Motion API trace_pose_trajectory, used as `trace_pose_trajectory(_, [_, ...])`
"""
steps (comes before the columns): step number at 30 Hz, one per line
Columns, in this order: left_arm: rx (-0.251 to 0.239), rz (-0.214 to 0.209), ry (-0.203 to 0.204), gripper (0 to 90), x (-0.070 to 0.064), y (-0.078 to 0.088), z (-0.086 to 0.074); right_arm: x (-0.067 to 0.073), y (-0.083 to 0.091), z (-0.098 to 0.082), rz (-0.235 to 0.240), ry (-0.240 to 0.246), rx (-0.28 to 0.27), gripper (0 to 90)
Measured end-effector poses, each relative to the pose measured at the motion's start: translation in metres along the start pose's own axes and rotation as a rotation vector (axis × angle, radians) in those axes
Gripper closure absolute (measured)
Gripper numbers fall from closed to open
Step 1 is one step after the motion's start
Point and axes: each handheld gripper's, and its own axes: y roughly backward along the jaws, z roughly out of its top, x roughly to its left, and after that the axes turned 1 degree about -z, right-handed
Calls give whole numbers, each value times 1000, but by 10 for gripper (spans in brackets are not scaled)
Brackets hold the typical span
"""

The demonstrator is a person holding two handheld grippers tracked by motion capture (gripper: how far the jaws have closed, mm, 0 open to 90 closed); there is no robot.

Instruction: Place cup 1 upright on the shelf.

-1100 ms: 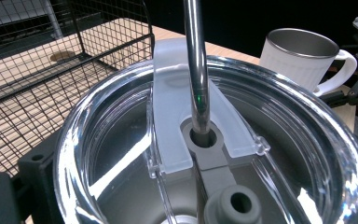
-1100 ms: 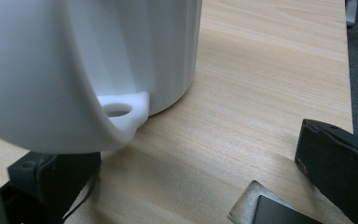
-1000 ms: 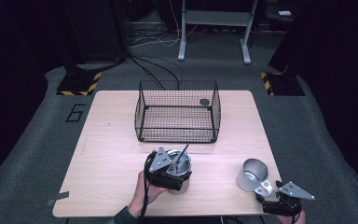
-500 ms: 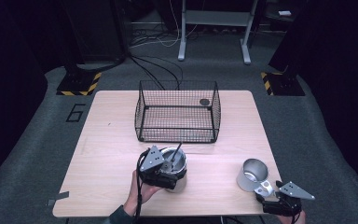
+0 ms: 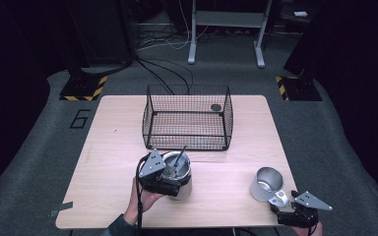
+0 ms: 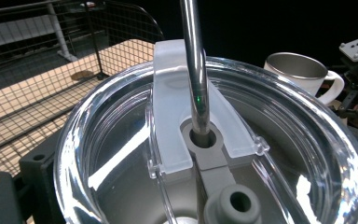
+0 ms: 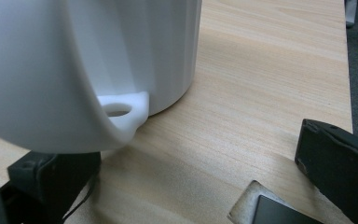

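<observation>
While beside the wire basket (image 5: 187, 118), lidded tumbler (image 5: 179, 174) with straw (image 5: 179, 156).

pale matt wood-grain table (image 5: 113, 162), black wire basket (image 5: 187, 118), shiny metal straw (image 6: 195, 70) through glossy clear plastic lid (image 6: 307, 140), smooth white mug (image 7: 135, 51) with brushed metal inside, grey carpet floor (image 5: 34, 147)

The left hand-held gripper (image 5: 170, 173), closed around the lidded tumbler (image 5: 178, 175), sits a touch farther left and nearer the wire basket (image 5: 187, 118) than a second ago; its grey plate now tilts more to the left (the metal straw (image 5: 179, 156) leans with it).
</observation>
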Motion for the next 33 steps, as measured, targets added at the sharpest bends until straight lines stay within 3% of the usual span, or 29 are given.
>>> trace_pose_trajectory(15, [-14, 44, -15, 42, 17, 16, 18, 0, 0, 0, -1, -1, -1, 0])
trace_pose_trajectory(33, [-24, 62, -26, 42, 38, 20, 47, 0, 0, 0, -2, 0, 0, 0])
